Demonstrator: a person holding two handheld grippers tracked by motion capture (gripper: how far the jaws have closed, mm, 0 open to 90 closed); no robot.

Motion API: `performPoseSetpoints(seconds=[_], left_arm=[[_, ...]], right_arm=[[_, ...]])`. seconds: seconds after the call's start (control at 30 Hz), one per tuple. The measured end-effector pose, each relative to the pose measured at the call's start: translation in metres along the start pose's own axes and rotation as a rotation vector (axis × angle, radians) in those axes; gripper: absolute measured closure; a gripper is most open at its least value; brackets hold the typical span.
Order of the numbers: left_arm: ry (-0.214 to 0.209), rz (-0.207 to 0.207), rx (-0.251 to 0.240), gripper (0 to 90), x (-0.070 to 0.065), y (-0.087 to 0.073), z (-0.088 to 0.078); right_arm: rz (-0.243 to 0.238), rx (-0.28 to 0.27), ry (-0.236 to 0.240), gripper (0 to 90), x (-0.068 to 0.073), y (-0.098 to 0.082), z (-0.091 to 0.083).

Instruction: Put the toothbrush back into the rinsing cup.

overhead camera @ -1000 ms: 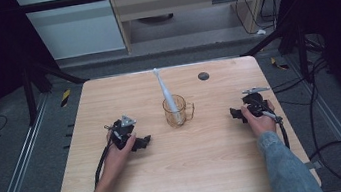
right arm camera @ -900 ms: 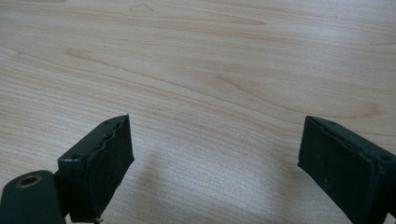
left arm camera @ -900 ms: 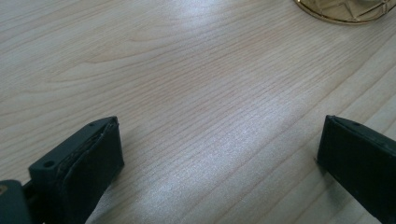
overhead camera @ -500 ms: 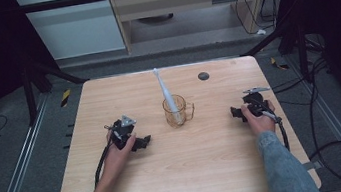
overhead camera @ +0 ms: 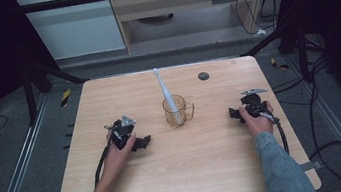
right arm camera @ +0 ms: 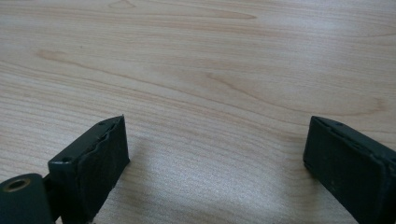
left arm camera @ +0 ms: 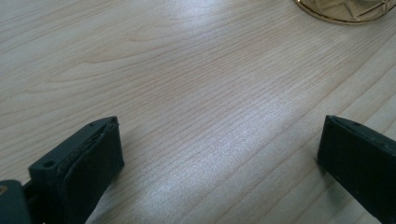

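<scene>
Centrally, clear amber glass mug, white toothbrush leaning inside.

Between my left tool and my right tool the bench lay bare along its whole near half, so either hand had an open path across the wood there. The one thing standing in the way was the amber glass mug at the middle of the bench, roughly between my two tools and a little farther back, with a white toothbrush leaning out of it and slanting up toward the far edge. A small dark disc lay flat near the far edge, well apart from both hands. Both tools had only bare wood between their parted jaws; my right tool's had just been opening.
</scene>
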State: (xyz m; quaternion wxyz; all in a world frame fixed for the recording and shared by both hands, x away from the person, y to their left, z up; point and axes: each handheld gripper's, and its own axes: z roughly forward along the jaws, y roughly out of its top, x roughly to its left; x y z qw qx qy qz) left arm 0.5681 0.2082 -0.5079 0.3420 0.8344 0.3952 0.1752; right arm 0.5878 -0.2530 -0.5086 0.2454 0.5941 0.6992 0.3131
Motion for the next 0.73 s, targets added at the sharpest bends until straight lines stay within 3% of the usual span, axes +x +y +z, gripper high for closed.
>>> performPoseSetpoints(seconds=[0.27, 0.4, 0.53, 0.57, 0.73], left_arm=[[0.000, 0.000, 0.000, 0.0, 0.0000, 0.0000, 0.0000], [0.000, 0.000, 0.000, 0.0, -0.0001, 0.0000, 0.0000], [0.000, 0.000, 0.000, 0.0, -0.0001, 0.0000, 0.0000], [0.000, 0.000, 0.000, 0.0, -0.0001, 0.0000, 0.0000], [0.000, 0.001, 0.000, 0.0, 0.0000, -0.0001, 0.0000]], right_arm=[[-0.026, -0.008, -0.015, 5.8, 0.0032, -0.0012, 0.0020], [-0.056, -0.006, 0.014, 5.7, 0.0037, -0.0020, 0.0012], [-0.046, 0.000, 0.017, 2.3, 0.0037, -0.0021, 0.0011], [-0.031, 0.007, -0.010, 0.2, 0.0038, -0.0018, 0.0025], [-0.016, 0.008, -0.020, 0.3, 0.0043, -0.0021, 0.0018]])
